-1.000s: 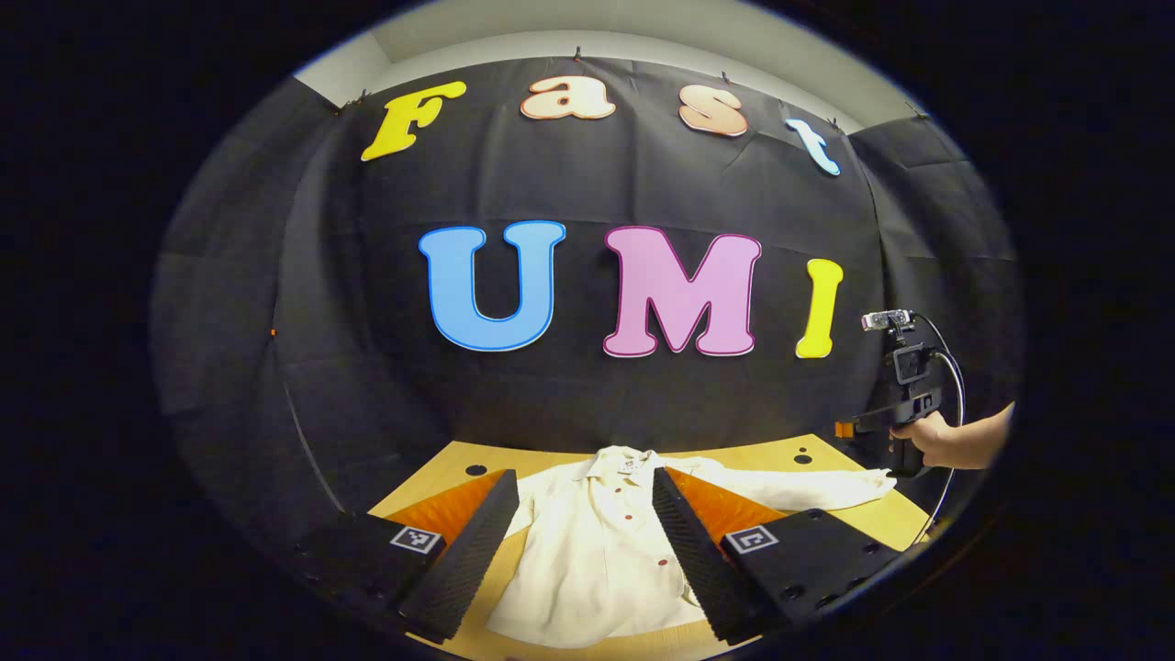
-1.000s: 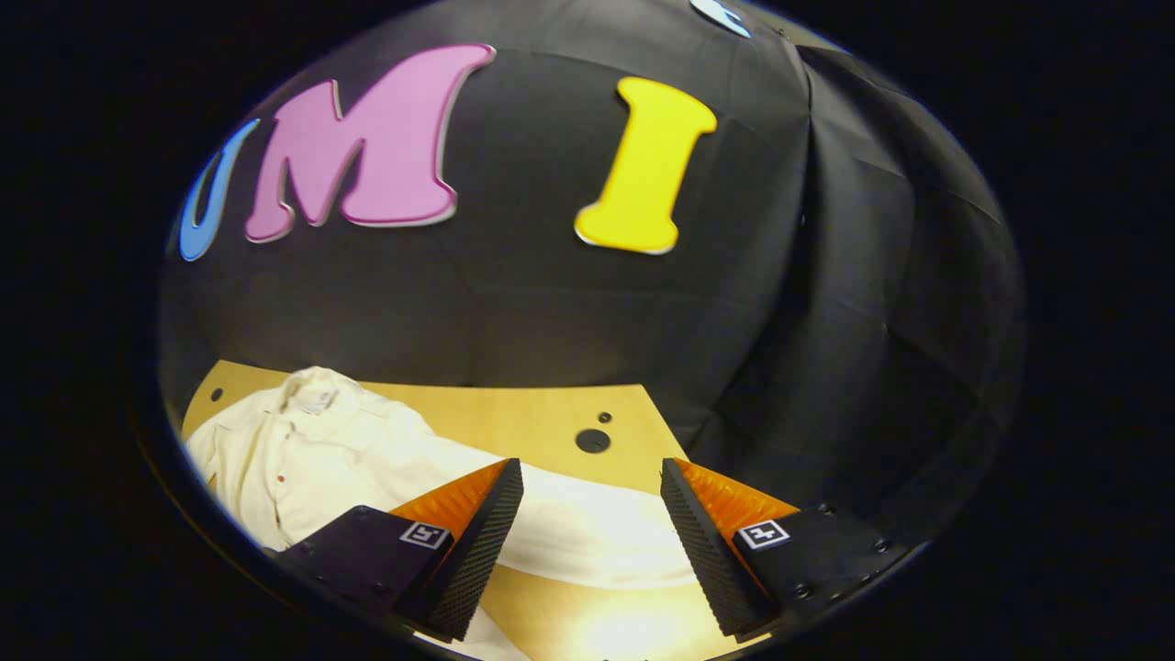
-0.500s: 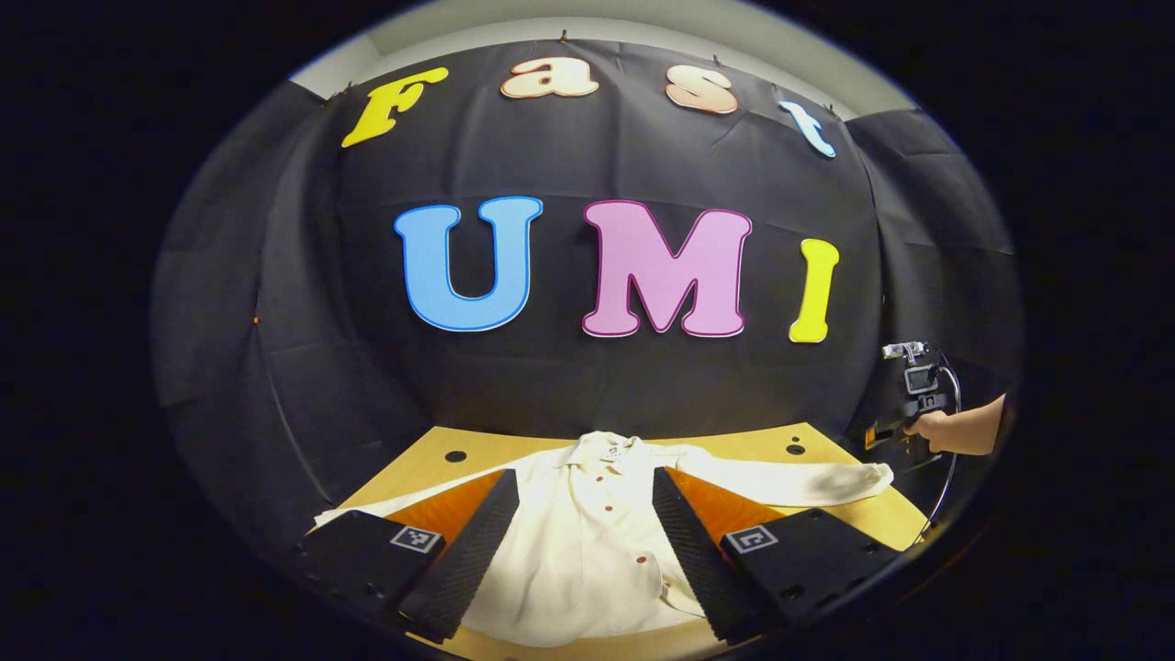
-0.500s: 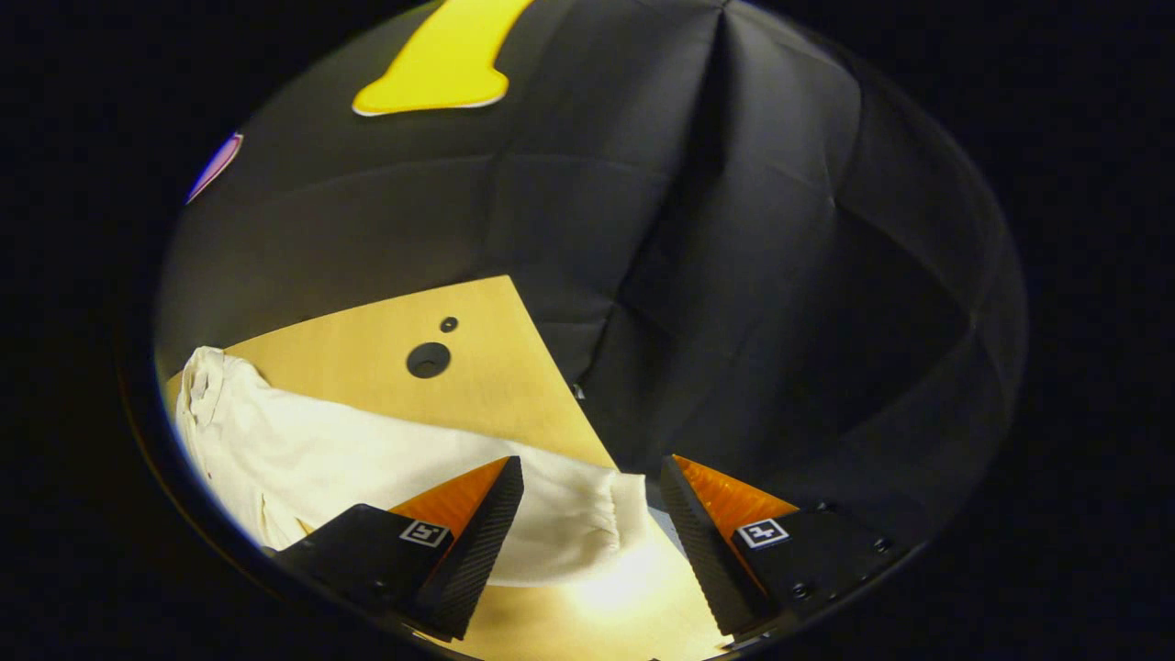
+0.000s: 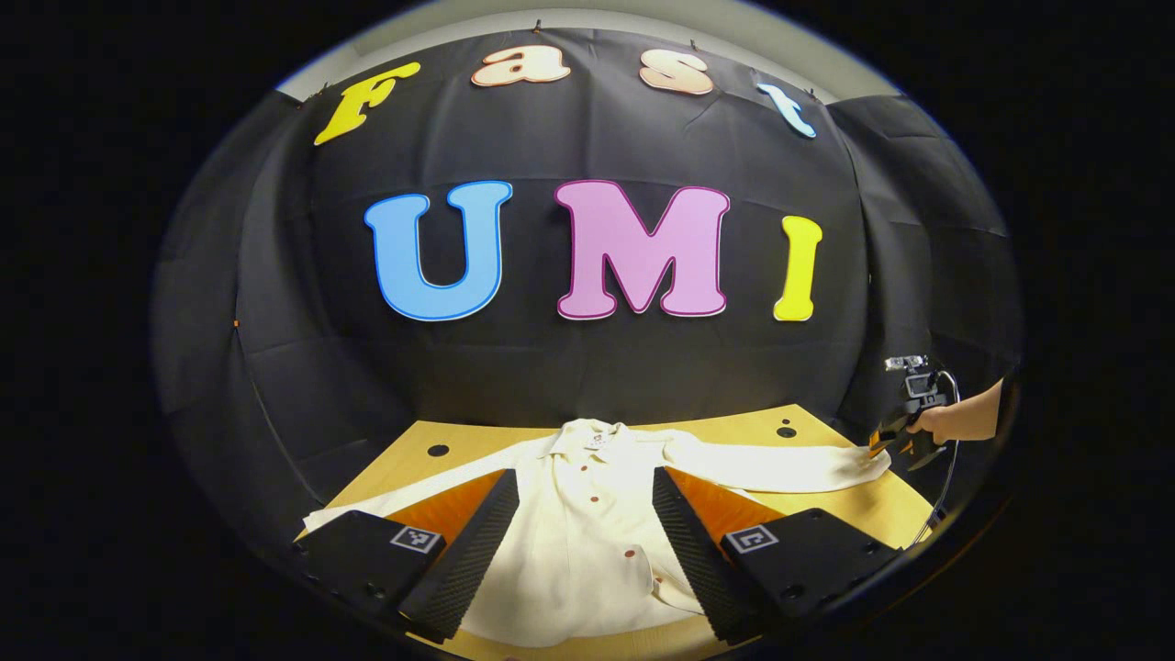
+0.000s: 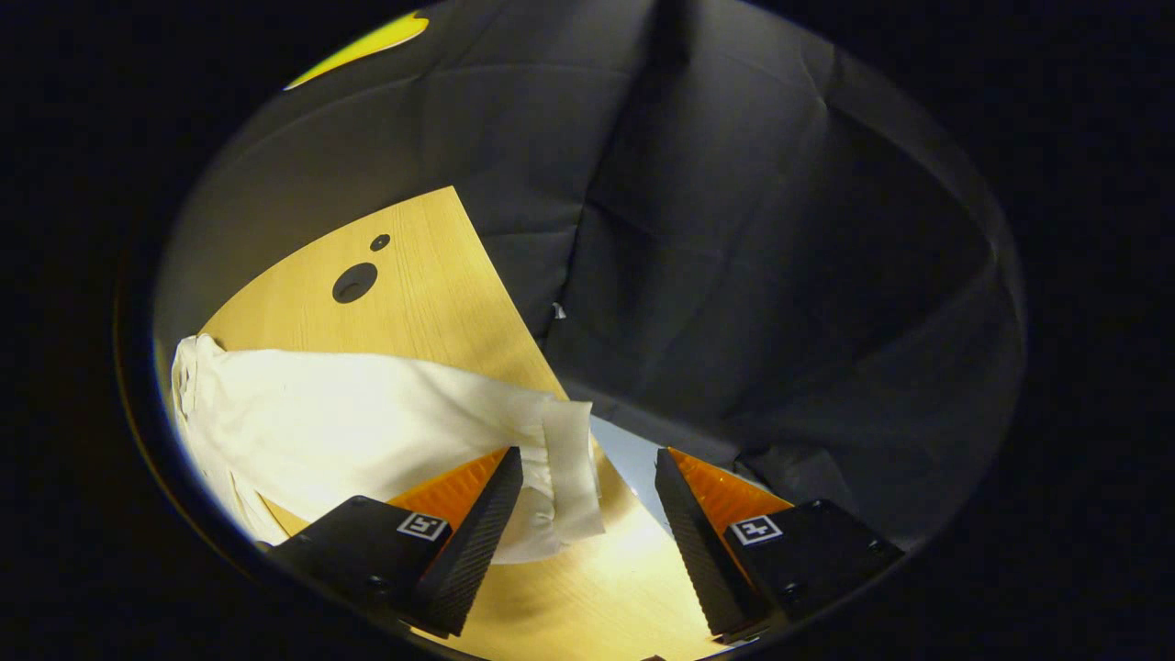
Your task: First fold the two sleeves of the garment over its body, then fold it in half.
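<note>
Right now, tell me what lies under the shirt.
The cream shirt lies flat on the wooden table, both sleeves spread out. Anything beneath the fabric is hidden.

Both views bend strongly toward their edges, curving the counter [image 5: 826, 509] and wall folds. In the left gripper view the light is even and the focus crisp. The right gripper view is dimmer, with a hot glare on the counter [image 6: 587, 588] at bottom centre, washing out the garment [image 6: 349, 427] at left.
</note>
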`<state>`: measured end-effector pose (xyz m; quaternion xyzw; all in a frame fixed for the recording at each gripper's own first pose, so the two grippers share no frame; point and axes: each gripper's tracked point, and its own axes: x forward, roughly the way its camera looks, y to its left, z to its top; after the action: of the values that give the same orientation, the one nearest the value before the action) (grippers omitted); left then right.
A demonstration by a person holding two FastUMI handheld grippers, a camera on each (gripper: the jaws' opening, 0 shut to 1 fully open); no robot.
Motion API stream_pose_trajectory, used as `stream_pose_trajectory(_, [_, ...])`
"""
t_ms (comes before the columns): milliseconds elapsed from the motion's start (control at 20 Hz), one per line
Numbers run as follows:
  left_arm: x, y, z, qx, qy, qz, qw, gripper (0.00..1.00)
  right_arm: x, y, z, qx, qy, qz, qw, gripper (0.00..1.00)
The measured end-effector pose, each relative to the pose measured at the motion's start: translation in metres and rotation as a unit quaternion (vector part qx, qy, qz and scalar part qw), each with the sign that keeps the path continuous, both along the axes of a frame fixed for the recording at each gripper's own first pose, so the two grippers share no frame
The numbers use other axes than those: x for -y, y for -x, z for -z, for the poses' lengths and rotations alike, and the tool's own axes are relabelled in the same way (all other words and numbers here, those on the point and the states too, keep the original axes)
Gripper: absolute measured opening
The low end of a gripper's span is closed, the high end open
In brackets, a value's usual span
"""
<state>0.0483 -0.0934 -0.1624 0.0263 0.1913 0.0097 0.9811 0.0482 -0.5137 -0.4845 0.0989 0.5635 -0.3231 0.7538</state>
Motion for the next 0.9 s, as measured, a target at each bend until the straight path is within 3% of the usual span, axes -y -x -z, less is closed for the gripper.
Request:
stream_pose_trajectory(100, [0.000, -0.002, 0.000, 0.000, -0.002, 0.001, 1.000, 0.96, -0.005, -0.002, 0.009, 0.006, -0.015, 0.004, 1.000, 0.88])
stream_pose_trajectory(150, [-0.001, -0.002, 0.001, 0.000, -0.001, 0.001, 1.000, 0.96, -0.009, -0.003, 0.013, 0.010, -0.024, 0.007, 1.000, 0.66])
stream_pose_trajectory(300, [-0.002, -0.002, 0.004, -0.005, 0.001, -0.001, 1.000, 0.96, -0.013, 0.005, 0.024, -0.002, -0.038, 0.004, 0.999, 0.55])
stream_pose_trajectory(350, [-0.003, -0.002, 0.003, -0.005, -0.001, -0.002, 1.000, 0.96, -0.019, 0.004, 0.026, 0.004, -0.052, 0.008, 0.999, 0.39])
stream_pose_trajectory(450, [-0.006, -0.001, 0.002, -0.003, -0.004, -0.004, 1.000, 0.96, -0.018, 0.002, 0.023, 0.020, -0.048, 0.025, 0.998, 0.18])
stream_pose_trajectory(550, [-0.010, 0.000, 0.000, 0.000, -0.005, -0.009, 1.000, 0.96, -0.017, -0.004, 0.012, 0.034, -0.037, 0.027, 0.998, 0.06])
stream_pose_trajectory(750, [-0.022, -0.001, -0.011, 0.010, 0.002, -0.021, 1.000, 0.96, -0.030, -0.028, -0.022, 0.072, -0.001, -0.037, 0.997, 0.06])
stream_pose_trajectory(900, [-0.037, -0.002, -0.022, 0.033, -0.016, -0.031, 0.999, 0.96, -0.061, -0.054, -0.063, 0.091, 0.026, -0.124, 0.988, 0.06])
